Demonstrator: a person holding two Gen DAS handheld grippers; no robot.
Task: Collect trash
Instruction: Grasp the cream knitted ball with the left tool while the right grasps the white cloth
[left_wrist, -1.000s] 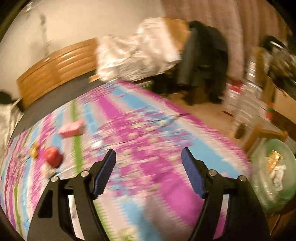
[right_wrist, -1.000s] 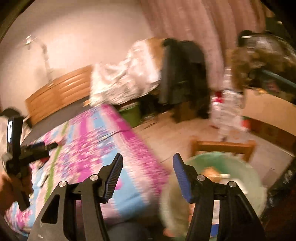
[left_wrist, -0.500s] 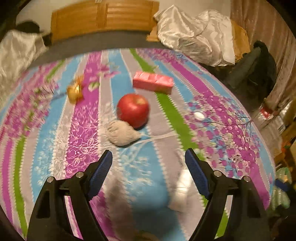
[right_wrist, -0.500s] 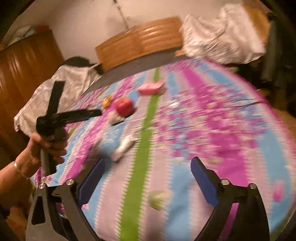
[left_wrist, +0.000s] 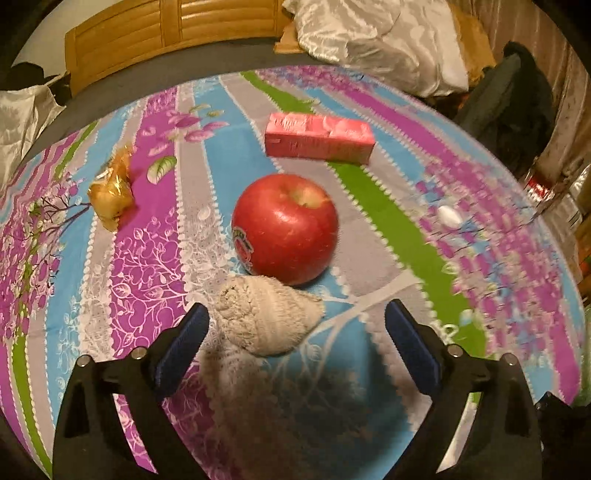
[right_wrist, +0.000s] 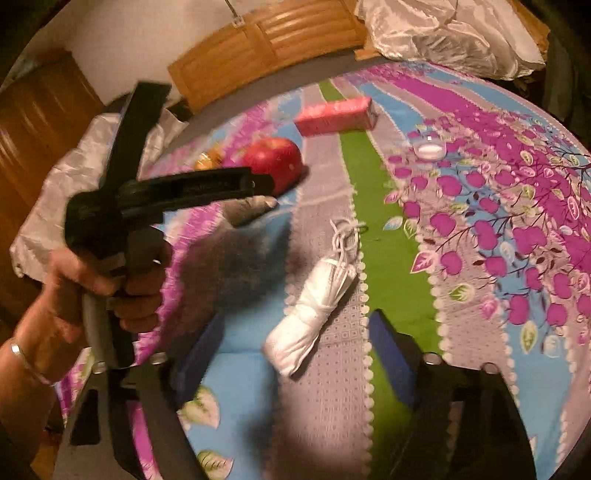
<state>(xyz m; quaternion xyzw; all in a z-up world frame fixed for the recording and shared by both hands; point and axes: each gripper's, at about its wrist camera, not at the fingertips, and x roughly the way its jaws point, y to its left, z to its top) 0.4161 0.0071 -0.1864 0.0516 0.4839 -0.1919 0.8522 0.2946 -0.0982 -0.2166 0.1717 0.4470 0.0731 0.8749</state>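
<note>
At lower centre of the left wrist view, a crumpled beige wad (left_wrist: 267, 319) is framed between released left gripper (left_wrist: 295, 332) fingers, just opened wider, not yet touched. Touching apple (left_wrist: 284, 229) could be knocked. Right gripper (right_wrist: 295, 343), jaws just narrowed, nothing clamped, is lined on a white bundle (right_wrist: 314, 310).

The bed (left_wrist: 388, 206) is covered in a loud striped floral sheet, purple, blue, grey and green. Dead centre in the left wrist view sits a red apple (left_wrist: 285, 229), with a beige knitted wad (left_wrist: 264, 319) touching it just below. A pink carton (left_wrist: 319, 137) lies above, a crumpled gold wrapper (left_wrist: 112, 192) off to the left, and a small white bit (left_wrist: 448, 216) at the right. The right wrist view adds a rolled white bundle (right_wrist: 312, 312) with strings, centre frame.
</note>
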